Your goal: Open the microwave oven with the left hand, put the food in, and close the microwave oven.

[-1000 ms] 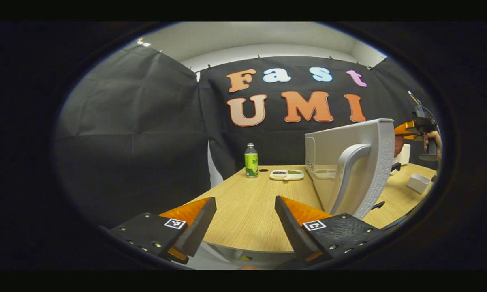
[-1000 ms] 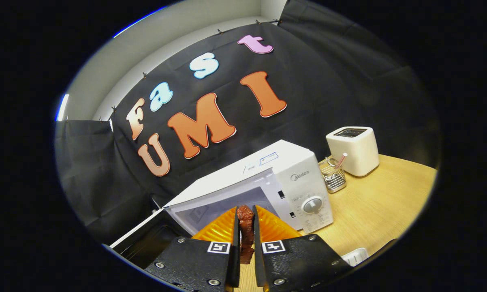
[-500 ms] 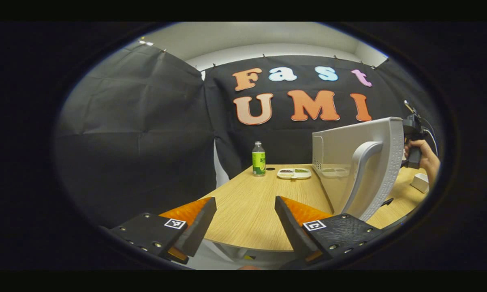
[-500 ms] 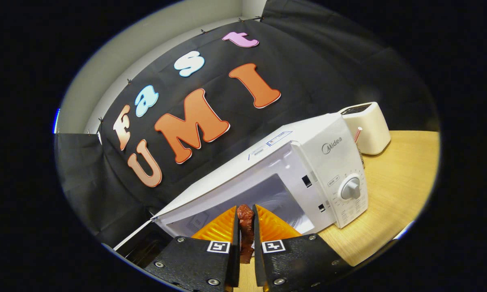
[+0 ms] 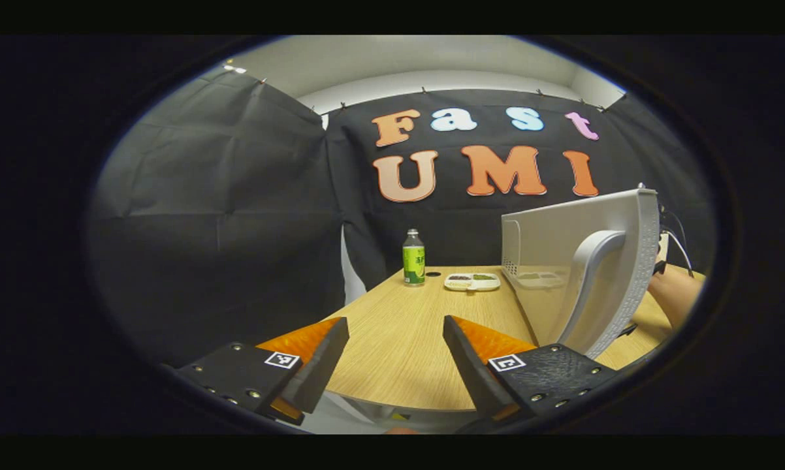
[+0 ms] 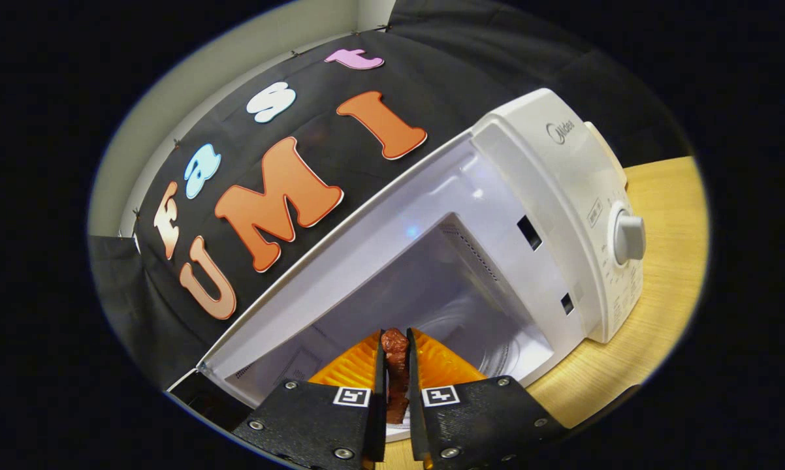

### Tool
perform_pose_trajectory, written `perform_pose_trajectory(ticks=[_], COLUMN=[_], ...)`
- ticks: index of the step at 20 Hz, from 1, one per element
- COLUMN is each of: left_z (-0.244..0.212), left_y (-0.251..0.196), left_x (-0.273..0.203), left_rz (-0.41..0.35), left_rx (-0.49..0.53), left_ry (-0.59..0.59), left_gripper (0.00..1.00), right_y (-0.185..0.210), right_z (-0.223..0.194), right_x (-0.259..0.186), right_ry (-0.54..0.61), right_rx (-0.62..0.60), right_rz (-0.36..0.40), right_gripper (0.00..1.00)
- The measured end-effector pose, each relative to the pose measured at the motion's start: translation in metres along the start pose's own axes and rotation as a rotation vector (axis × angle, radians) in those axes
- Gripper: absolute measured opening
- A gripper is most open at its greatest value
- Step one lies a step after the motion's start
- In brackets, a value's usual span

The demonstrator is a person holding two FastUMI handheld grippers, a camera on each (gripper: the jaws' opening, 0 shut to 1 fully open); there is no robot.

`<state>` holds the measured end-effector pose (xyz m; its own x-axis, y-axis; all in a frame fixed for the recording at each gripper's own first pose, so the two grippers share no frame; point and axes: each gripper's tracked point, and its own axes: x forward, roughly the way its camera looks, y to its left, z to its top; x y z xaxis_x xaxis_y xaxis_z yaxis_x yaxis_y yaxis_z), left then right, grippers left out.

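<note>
The right gripper (image 6: 396, 375) pinches a brown piece of food (image 6: 394, 365) between both fingers, just in front of the open microwave (image 6: 562, 196) cavity. The left gripper (image 5: 396, 352) hangs wide apart and empty over the near edge of the wooden table (image 5: 399, 326), beside the swung-out microwave door (image 5: 595, 261). Far back stand a green bottle (image 5: 413, 258) and a white tray (image 5: 472, 281).

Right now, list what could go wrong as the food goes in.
The right gripper pinches the reddish-brown food piece by its sides only; it could slip before reaching the microwave oven cavity. The gripper enters tilted, so a finger may clip the opening's edge. The open door stands unheld beside the open left gripper and might swing.
</note>
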<state>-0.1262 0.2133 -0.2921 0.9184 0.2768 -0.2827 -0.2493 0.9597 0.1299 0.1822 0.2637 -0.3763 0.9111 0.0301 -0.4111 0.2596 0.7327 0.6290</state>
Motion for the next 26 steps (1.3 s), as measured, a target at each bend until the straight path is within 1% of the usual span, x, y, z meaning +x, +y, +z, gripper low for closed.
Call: perform_pose_trajectory(ticks=[3, 4, 6, 7, 10, 13, 14, 16, 17, 20, 21, 24, 25, 26], left_z=[0.002, 0.001, -0.001, -0.002, -0.003, 0.0, 0.0, 0.002, 0.004, 0.005, 0.008, 0.013, 0.013, 0.013], left_y=[0.003, 0.004, 0.005, 0.006, 0.006, 0.005, 0.005, 0.006, 0.006, 0.004, 0.003, -0.006, -0.007, -0.008], left_x=[0.001, 0.003, 0.006, 0.006, 0.007, 0.004, 0.003, 0.001, 0.0, 0.001, 0.002, 0.001, 0.001, 0.002], left_rz=[0.004, 0.006, 0.011, 0.013, 0.017, 0.016, 0.015, 0.015, 0.012, 0.009, 0.005, -0.015, -0.018, -0.02], left_rx=[0.001, 0.001, -0.002, -0.006, -0.006, -0.002, 0.003, 0.004, 0.0, 0.012, 0.02, 0.024, 0.023, 0.023], left_ry=[-0.001, -0.002, 0.003, 0.006, 0.011, 0.004, 0.002, -0.005, -0.008, -0.008, -0.015, -0.023, -0.023, -0.023], left_gripper=[0.9, 0.88, 0.88, 0.9, 0.89, 0.9, 0.9, 0.89, 0.9, 0.89, 0.9, 0.9, 0.89, 0.9], right_y=[-0.003, -0.006, -0.005, -0.007, -0.011, -0.018, -0.018, -0.02, -0.022, -0.025, -0.027, -0.03, -0.032, -0.035], right_z=[-0.008, -0.01, -0.011, -0.011, -0.01, -0.012, -0.013, -0.012, -0.013, -0.018, -0.017, -0.014, -0.011, -0.012], right_x=[0.018, 0.023, 0.029, 0.032, 0.04, 0.046, 0.045, 0.047, 0.047, 0.044, 0.043, 0.041, 0.041, 0.04], right_ry=[-0.015, -0.017, -0.029, -0.042, -0.069, -0.082, -0.079, -0.079, -0.072, -0.028, -0.019, -0.012, -0.018, -0.019], right_rx=[0.022, 0.029, 0.051, 0.05, 0.046, -0.024, -0.046, -0.085, -0.111, -0.172, -0.187, -0.226, -0.254, -0.293], right_rz=[-0.023, -0.029, -0.026, -0.032, -0.05, -0.08, -0.082, -0.094, -0.102, -0.085, -0.082, -0.079, -0.086, -0.101], right_gripper=[0.14, 0.15, 0.15, 0.15, 0.14, 0.15, 0.18, 0.2, 0.22, 0.29, 0.29, 0.33, 0.33, 0.36])
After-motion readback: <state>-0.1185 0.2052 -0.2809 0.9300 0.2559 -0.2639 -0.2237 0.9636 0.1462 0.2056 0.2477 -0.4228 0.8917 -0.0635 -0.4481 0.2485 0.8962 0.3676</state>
